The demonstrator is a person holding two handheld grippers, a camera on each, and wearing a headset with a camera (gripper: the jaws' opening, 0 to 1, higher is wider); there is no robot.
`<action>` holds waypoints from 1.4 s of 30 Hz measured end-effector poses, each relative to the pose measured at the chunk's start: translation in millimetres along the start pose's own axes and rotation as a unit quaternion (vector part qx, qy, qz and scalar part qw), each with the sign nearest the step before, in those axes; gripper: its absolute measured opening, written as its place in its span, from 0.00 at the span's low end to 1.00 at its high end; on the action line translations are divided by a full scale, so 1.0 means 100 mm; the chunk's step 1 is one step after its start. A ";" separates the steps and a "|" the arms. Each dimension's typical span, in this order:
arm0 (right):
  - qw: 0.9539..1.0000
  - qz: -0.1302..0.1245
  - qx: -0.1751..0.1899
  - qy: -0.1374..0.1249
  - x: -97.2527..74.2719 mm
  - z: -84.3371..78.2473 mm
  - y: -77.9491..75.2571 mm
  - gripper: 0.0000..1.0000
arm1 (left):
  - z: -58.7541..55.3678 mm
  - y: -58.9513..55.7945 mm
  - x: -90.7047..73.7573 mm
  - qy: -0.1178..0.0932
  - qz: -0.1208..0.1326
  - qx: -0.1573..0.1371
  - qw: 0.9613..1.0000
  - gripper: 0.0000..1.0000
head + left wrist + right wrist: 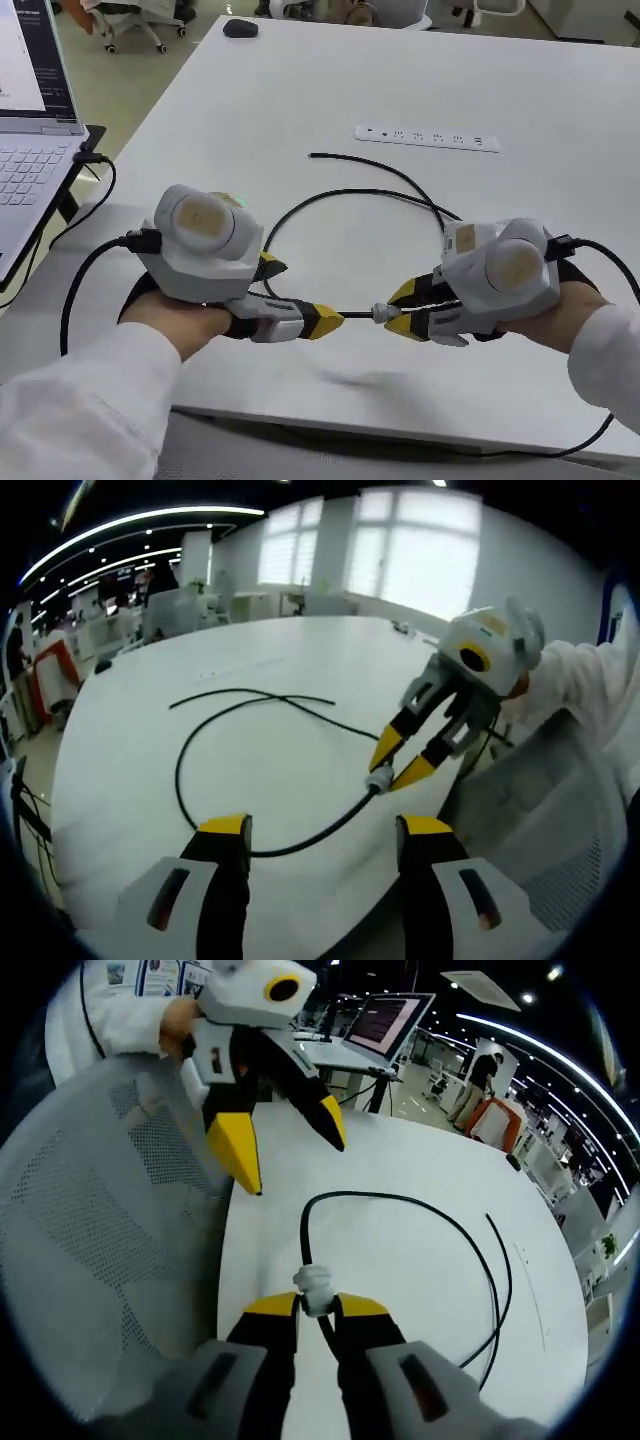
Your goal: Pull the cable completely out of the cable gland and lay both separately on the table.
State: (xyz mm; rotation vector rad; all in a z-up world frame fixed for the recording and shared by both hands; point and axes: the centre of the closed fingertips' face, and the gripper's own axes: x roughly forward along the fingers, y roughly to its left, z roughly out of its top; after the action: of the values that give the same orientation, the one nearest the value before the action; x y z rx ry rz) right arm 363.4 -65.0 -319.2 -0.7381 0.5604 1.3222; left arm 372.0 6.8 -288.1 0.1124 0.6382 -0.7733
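Two hand-held grippers are hanging near the front edge of the white bench point(300, 90), one in each of the person's hands. The right hand-held gripper point(318, 1308) is squeezing its yellow jaws tight on the little white cable gland point(315, 1282). The black cable point(400, 1200) is sitting inside the cable gland and coming out of its front end. From there the cable is running toward the left hand-held gripper point(325, 830). Then it is curling in a big loop on the bench and crossing over itself farther back. The left hand-held gripper is holding its jaws wide apart. The cable is passing between them, and I cannot tell if it is touching either jaw. The two hand-held grippers are pointing at each other, close but apart. A white power strip point(428, 138) is lying farther back on the bench. A dark mouse point(240, 28) is sitting at the far end, and an open laptop point(30, 100) is standing off to the left.
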 end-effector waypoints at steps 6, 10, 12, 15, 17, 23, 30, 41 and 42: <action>1.000 -0.009 -0.014 -0.023 -0.15 0.16 0.03 0.12 | 0.06 -0.07 -0.01 -0.020 -0.019 0.000 1.000 0.49; 0.999 -0.018 -0.003 -0.047 -0.26 0.25 0.07 0.12 | 0.25 -0.23 -0.04 -0.078 -0.070 -0.036 0.994 0.40; 0.999 -0.019 -0.002 -0.051 -0.29 0.25 0.12 0.12 | 0.33 -0.29 -0.06 -0.100 -0.089 -0.044 0.990 0.39; 0.998 -0.021 -0.002 -0.054 -0.33 0.23 0.16 0.12 | 0.40 -0.34 -0.08 -0.118 -0.105 -0.054 0.986 0.39; 0.998 -0.025 -0.003 -0.056 -0.36 0.22 0.17 0.12 | 0.46 -0.46 -0.10 -0.132 -0.138 -0.068 0.979 0.38; 0.997 -0.035 -0.006 -0.075 -0.46 0.24 0.13 0.12 | 0.48 -0.72 -0.04 -0.121 -0.180 -0.024 0.976 0.35; 0.994 -0.036 -0.014 -0.098 -0.54 0.29 0.16 0.12 | 0.47 -0.77 0.07 -0.106 -0.205 -0.023 0.973 0.32; 0.992 -0.042 -0.039 -0.109 -0.55 0.38 0.20 0.12 | 0.44 -0.87 0.15 -0.091 -0.223 -0.062 0.968 0.18; 0.992 -0.041 -0.038 -0.110 -0.56 0.38 0.20 0.12 | 0.45 -0.88 0.15 -0.094 -0.222 -0.061 0.968 0.18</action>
State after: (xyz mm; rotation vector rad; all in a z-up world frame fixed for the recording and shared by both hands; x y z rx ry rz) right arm 332.6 -71.3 -256.5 -0.6597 0.3022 1.3331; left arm 342.6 -79.9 -248.7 -0.2241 0.5325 -1.1587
